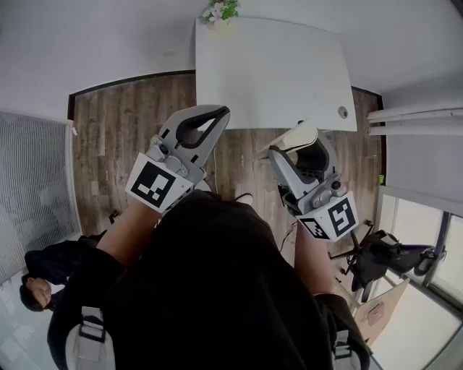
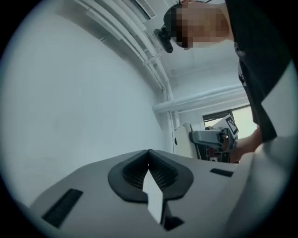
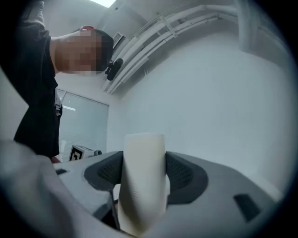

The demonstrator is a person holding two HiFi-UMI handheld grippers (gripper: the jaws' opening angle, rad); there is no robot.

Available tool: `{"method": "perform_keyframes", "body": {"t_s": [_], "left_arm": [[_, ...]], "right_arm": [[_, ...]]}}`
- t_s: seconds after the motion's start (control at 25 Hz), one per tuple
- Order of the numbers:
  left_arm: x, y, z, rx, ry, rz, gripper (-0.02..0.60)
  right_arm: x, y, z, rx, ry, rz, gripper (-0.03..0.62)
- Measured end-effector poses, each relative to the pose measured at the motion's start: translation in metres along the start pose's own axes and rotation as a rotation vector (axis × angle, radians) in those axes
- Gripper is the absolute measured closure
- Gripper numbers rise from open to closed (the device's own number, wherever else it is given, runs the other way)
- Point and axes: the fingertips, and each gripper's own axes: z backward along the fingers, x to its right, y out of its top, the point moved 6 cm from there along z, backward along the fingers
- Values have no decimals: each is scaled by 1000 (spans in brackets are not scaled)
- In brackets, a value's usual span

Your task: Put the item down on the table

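Note:
My right gripper (image 1: 295,144) is shut on the item, a cream-white cup-like cylinder (image 1: 307,137), and holds it up in the air in front of the person's chest, short of the white table (image 1: 275,72). In the right gripper view the item (image 3: 142,186) stands upright with both dark pads (image 3: 184,174) pressed against its sides, and the gripper (image 3: 144,160) points up at wall and ceiling. My left gripper (image 1: 215,115) is raised beside it with its fingertips touching. In its own view the left gripper (image 2: 149,155) has its pads meeting, with nothing between them.
The table top is bare apart from a flower pot (image 1: 221,11) at its far edge and a round grommet (image 1: 342,112). Wooden floor (image 1: 123,123) lies below. A dark chair (image 1: 383,256) stands at the right and another person (image 1: 36,289) is at the lower left.

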Motion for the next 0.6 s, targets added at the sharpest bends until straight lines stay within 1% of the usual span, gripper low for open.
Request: {"method": "perform_keyframes", "body": {"t_s": [0.12,0.28,0.44,0.6], "left_arm": [[22,7,-5,7,-12,-6,588],[43,10,0,-8,-12,-11,588],[52,13,5,-10,-3,-8,588],[51,13,12,-11,10,-8,588]], "right_arm": [[-1,5,15,2,5,2,307],[-10,6,28,2,22,-12,307],[-15,8,35,7,39,-18,306],[-22,3,31,-2,55,-25,306]]}}
